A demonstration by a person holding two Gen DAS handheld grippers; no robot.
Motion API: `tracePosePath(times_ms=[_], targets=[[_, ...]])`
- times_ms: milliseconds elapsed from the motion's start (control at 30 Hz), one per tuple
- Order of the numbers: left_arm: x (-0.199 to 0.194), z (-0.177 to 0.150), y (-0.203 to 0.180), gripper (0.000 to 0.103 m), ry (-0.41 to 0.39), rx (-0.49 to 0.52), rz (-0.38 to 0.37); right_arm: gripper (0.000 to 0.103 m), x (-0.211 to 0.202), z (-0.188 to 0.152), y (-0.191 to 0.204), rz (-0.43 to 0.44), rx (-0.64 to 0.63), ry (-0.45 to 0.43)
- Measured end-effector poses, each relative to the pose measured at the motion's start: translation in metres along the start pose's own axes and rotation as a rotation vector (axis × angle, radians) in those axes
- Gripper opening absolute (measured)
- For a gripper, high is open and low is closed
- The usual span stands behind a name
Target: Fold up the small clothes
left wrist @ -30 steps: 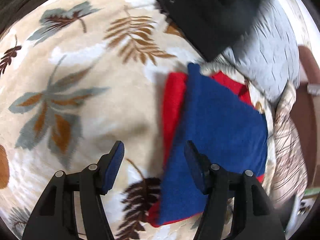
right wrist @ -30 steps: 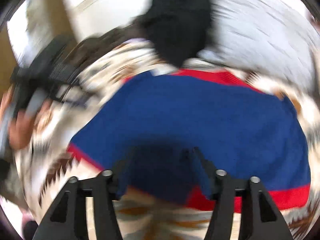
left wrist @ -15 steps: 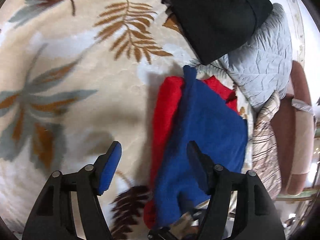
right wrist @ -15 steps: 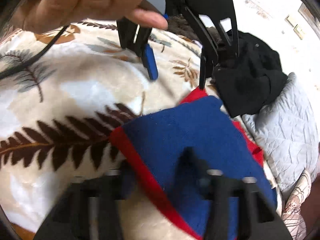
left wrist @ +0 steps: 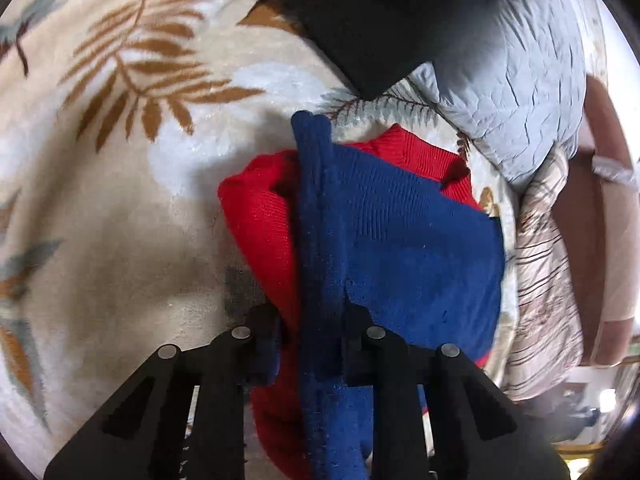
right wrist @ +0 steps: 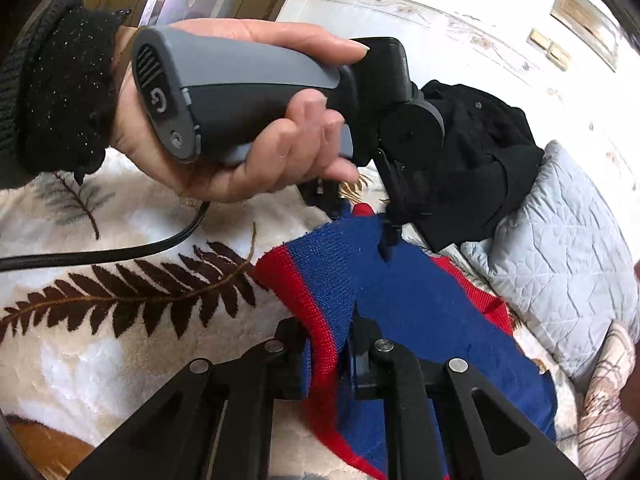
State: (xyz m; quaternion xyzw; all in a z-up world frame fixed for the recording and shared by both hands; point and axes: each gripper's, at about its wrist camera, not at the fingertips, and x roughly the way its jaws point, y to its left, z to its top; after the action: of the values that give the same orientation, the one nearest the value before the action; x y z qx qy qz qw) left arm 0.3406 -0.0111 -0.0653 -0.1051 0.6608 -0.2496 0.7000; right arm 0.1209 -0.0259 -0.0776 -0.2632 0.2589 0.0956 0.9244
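Observation:
A small blue and red knitted garment [left wrist: 400, 240] lies on a cream leaf-patterned blanket [left wrist: 120, 200]. My left gripper [left wrist: 312, 344] is shut on its left edge, pinching blue and red layers together. In the right wrist view the same garment [right wrist: 400, 300] shows, and my right gripper [right wrist: 328, 364] is shut on its near red-trimmed edge. The left gripper [right wrist: 360, 216], held by a hand, grips the garment's far corner in that view.
A black garment [left wrist: 380, 20] and a grey quilted pillow [left wrist: 520, 80] lie beyond the knit. A striped cushion [left wrist: 548, 280] sits at the right edge. A black cable [right wrist: 100, 254] trails over the blanket [right wrist: 120, 320].
Both grippers were open over the garment; both have closed on its edges. The left gripper moved forward onto the left edge, and the cloth is bunched and lifted there.

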Motion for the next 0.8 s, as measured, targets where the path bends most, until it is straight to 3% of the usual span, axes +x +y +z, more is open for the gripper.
tracePosePath(times_ms=[200,400,700,800], targets=[[-0.027,-0.008,-0.025,0.014,-0.072,0.013,-0.026,0.011,-0.017,-0.006,-0.022,0.013,0.118,-0.037],[-0.041,-0.012,-0.078,0.014,-0.11,0.075,-0.019,0.011,-0.045,-0.019,-0.063,0.005,0.263,-0.071],[-0.03,-0.024,-0.167,0.014,-0.136,0.149,-0.002,0.01,-0.085,-0.057,-0.131,0.01,0.515,-0.109],[-0.017,-0.026,-0.195,0.014,-0.134,0.164,0.005,0.01,-0.094,-0.085,-0.162,0.024,0.678,-0.122]])
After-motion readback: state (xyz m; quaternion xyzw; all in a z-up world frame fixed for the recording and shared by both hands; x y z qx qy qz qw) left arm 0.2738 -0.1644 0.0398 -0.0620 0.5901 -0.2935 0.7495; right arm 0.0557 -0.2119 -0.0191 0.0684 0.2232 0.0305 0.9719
